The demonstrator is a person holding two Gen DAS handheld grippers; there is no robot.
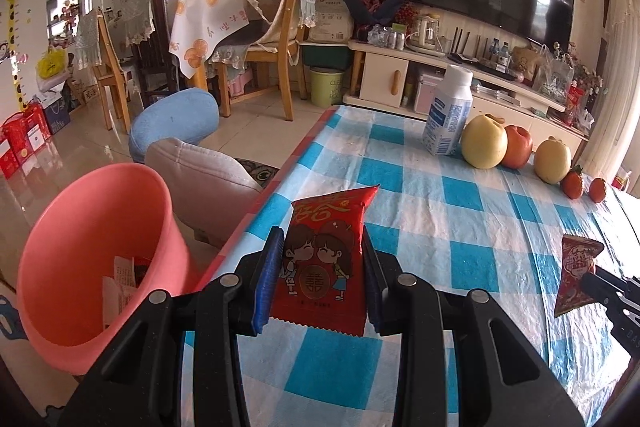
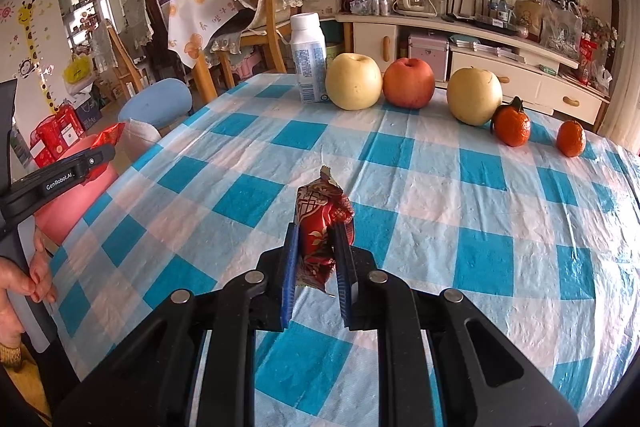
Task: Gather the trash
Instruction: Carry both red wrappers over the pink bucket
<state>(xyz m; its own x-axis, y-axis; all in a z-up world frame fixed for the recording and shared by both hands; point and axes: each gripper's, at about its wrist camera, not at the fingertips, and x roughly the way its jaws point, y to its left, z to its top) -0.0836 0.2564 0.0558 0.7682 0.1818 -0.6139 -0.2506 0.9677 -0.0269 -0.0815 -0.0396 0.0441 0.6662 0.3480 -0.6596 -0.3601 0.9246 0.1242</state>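
Trash bin [image 1: 92, 255], pink, at nine o'clock off the checked table [image 1: 460, 203] | left gripper [image 1: 320, 267] clamps a red cartoon-couple packet [image 1: 324, 251] | right gripper [image 2: 318, 259] pinches a crumpled red wrapper [image 2: 320, 223] | fruit row at one o'clock.

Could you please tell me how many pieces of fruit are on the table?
5, along the far edge: pear, apple, pear, then two tangerines.
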